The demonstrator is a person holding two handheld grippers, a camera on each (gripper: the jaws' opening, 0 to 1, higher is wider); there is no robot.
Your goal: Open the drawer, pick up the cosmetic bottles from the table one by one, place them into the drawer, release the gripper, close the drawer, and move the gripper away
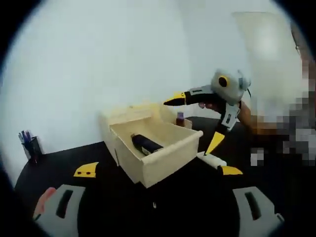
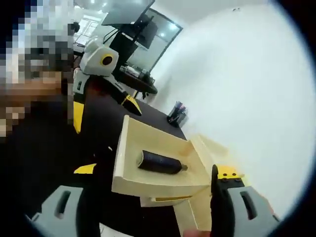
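A pale wooden box (image 1: 129, 116) stands on the black table with its drawer (image 1: 165, 158) pulled out. A dark cosmetic bottle (image 1: 145, 144) lies on its side inside the drawer (image 2: 129, 148), and in the right gripper view the same dark bottle (image 2: 160, 162) lies between that gripper's jaws. A small purple bottle (image 1: 180, 118) stands behind the drawer. On the table right of the drawer lies a white bottle (image 1: 211, 160). My left gripper (image 1: 158, 170) is open in front of the drawer. My right gripper (image 1: 195, 122) hovers open over the drawer's far right corner, holding nothing.
A cup of pens (image 1: 30, 145) stands at the table's far left by the white wall; it is the same cup of pens (image 2: 176, 114) in the right gripper view. The left gripper (image 2: 104, 111) and a person's hand show at the upper left there. Bare black tabletop (image 1: 74, 158) lies left of the box.
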